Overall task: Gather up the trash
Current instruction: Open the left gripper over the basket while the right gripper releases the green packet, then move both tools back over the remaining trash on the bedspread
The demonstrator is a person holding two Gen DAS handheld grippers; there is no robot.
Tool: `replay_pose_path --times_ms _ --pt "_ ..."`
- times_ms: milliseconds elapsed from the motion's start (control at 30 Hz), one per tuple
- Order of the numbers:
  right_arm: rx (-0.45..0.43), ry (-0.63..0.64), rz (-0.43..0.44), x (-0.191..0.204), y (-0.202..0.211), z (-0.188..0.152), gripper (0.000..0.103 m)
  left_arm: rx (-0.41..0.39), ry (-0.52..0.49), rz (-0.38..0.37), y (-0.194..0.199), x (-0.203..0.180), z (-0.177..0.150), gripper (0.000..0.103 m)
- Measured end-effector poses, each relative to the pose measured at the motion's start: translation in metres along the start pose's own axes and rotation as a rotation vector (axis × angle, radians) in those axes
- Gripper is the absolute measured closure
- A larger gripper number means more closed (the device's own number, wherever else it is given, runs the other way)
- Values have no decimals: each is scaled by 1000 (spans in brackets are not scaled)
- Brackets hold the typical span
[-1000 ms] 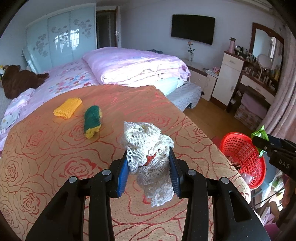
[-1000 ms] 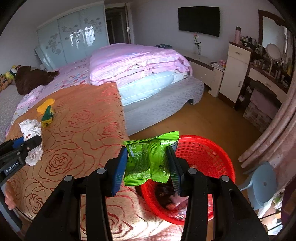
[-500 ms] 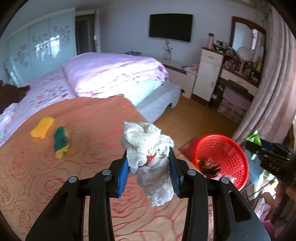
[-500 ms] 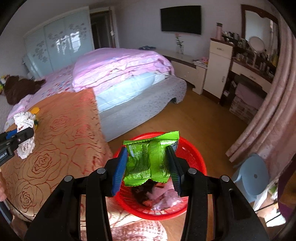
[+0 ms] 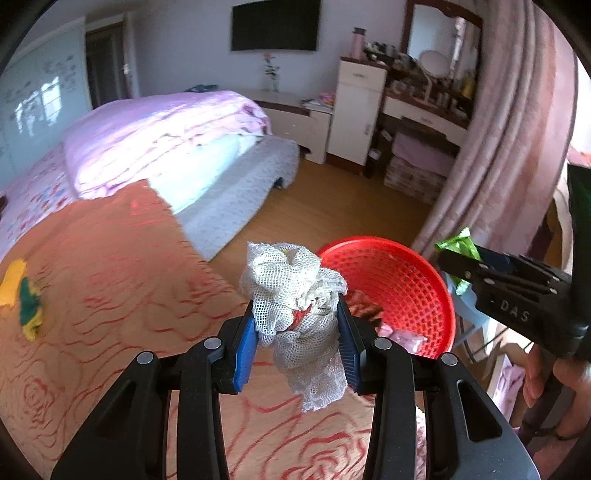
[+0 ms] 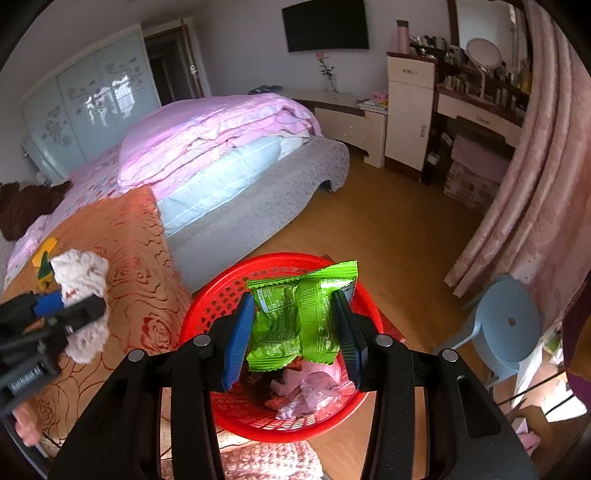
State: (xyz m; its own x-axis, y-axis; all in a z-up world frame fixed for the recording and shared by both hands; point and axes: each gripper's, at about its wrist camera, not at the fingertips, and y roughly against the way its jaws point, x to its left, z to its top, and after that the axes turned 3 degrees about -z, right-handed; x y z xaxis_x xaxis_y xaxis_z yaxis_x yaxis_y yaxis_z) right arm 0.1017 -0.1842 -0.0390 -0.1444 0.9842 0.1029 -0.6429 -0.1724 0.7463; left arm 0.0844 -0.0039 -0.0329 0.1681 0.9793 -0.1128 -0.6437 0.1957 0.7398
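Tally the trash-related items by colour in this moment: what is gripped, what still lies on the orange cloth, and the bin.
White: 1, mesh wad in the left gripper
Green: 1, snack wrapper in the right gripper
Yellow-and-green: 1, sponge pair on the orange cloth
Red: 1, basket
Total: 4

- This was a bedroom in a home.
- A bed (image 6: pixel 258 192) carried a folded pink quilt (image 6: pixel 218 133) and a flowered sheet.
- A wardrobe (image 6: pixel 85 107) with frosted sliding doors stood behind it.
- A television (image 6: pixel 325 25) hung on the wall above a low cabinet.
- A dressing table (image 6: pixel 480 107) with a mirror (image 5: pixel 443 33) was crowded with bottles.
- Pink curtains (image 6: pixel 535 192) fell to a wooden floor (image 6: pixel 388 240).
- A brown plush toy (image 6: pixel 26 206) lay on the bed.
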Motion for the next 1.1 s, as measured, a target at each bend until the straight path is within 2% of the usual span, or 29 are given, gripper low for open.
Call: replay_pose_path --times_ms 267,433,533,600,667,733,800,1100 --pt "46 -56 -13 -19 -16 -1 60 63 -57 -70 -31 -21 4 66" --pt "91 -53 -15 -18 -30 -7 60 99 -90 -96 -48 -31 0 65" --pt "102 -50 -16 -16 -34 -10 60 117 -97 -110 -53 -34 -4 62" --pt "106 -52 -19 -18 -36 -10 59 127 -97 -117 -55 -34 -6 56" --pt "112 -56 -20 -19 -38 -10 56 133 -93 -125 -57 -33 -8 49" --pt "116 -65 -23 -20 -39 -11 48 129 -89 -127 -57 -31 -8 45" --pt "122 -64 -26 -20 -40 -12 47 125 -89 -123 -56 -31 -9 42" --pt "117 -60 -30 -19 -41 -13 46 108 -41 -100 -44 -17 -14 37"
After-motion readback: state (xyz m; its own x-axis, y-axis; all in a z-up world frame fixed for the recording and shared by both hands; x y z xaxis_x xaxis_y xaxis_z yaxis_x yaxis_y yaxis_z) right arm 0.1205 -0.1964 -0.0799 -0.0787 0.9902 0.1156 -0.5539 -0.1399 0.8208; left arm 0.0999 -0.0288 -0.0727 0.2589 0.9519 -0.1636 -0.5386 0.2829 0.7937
